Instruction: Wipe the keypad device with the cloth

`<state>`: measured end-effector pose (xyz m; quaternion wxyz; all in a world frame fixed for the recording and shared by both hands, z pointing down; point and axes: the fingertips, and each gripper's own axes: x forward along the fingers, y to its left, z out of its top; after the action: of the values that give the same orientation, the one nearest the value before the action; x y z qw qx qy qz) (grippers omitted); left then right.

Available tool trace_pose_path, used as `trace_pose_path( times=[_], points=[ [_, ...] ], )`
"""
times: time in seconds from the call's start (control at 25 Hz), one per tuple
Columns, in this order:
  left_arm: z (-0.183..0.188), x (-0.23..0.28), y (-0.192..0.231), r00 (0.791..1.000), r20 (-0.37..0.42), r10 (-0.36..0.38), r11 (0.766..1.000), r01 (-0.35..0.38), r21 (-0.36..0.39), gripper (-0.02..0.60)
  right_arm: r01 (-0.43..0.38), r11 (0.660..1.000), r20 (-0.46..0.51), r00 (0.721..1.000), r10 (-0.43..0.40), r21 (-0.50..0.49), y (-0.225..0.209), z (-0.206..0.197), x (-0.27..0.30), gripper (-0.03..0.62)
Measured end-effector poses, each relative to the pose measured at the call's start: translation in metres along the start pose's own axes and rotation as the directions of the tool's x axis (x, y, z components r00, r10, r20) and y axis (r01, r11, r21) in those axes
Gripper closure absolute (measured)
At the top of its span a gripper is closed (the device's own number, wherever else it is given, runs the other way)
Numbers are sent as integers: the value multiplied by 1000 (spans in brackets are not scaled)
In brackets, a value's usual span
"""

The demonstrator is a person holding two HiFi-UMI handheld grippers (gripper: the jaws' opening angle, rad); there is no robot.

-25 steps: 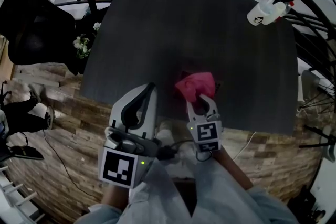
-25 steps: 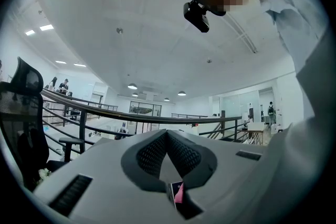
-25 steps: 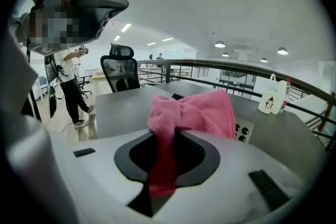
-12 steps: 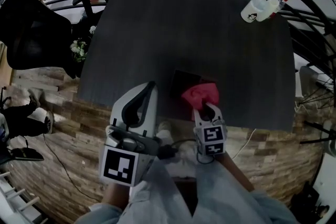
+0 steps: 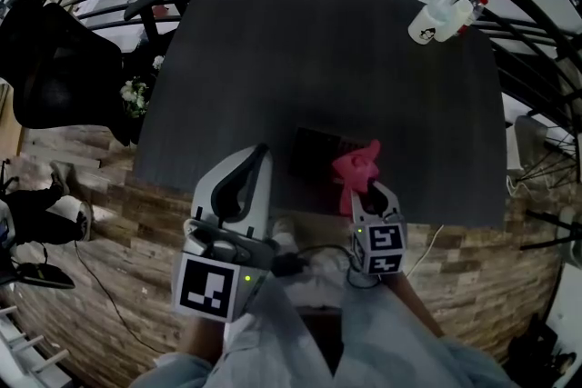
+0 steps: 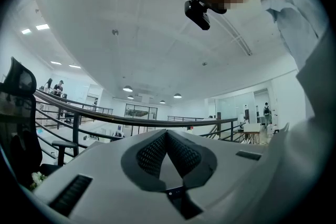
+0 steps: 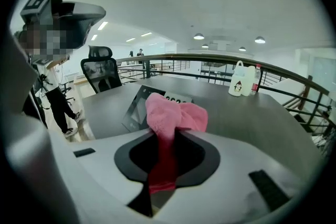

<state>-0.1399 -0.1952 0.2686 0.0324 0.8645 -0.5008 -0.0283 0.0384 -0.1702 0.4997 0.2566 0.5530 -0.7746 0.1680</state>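
Note:
The dark keypad device (image 5: 314,155) lies flat near the front edge of the dark table (image 5: 346,59); in the right gripper view the keypad device (image 7: 143,105) shows a screen and a row of keys. My right gripper (image 5: 366,180) is shut on a pink cloth (image 5: 356,166), held just off the device's right side and above the table. The cloth (image 7: 170,118) bunches out past the jaws. My left gripper (image 5: 252,161) is raised at the table's front edge, tilted upward, jaws shut with nothing between them (image 6: 167,136).
A white bottle with a red cap (image 5: 440,19) stands at the table's far right corner, also in the right gripper view as the bottle (image 7: 241,80). A black railing (image 7: 220,60) runs behind the table. A black chair (image 5: 55,59) and flowers (image 5: 136,91) sit at the left.
My right gripper pulled the pink cloth back toward me and to the right, off the keypad device, which now lies uncovered. The left gripper has stayed put.

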Motion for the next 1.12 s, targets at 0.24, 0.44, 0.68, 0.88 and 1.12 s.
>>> trace_pose_path(
  times=[0.24, 0.44, 0.68, 0.88, 1.12],
  points=[
    [2, 3, -1, 1000, 9, -4, 1000, 4, 5, 578, 41, 999, 111, 993, -42, 12, -20, 47, -15, 520],
    [4, 3, 0, 1000, 11, -1, 1000, 1, 9, 578, 53, 999, 214, 975, -51, -4, -23, 97, -18, 520],
    [4, 0, 5, 1000, 9, 5, 1000, -6, 14, 578, -7, 999, 293, 956, 21, -49, 3, 138, -8, 520],
    [4, -2, 10, 1000, 6, 20, 1000, -20, 11, 578, -72, 994, 310, 946, 94, -81, 30, 153, 5, 520],
    [1, -4, 18, 1000, -3, 26, 1000, -26, 11, 578, -134, 980, 261, 950, 169, -149, 65, 150, 33, 520]
  ],
)
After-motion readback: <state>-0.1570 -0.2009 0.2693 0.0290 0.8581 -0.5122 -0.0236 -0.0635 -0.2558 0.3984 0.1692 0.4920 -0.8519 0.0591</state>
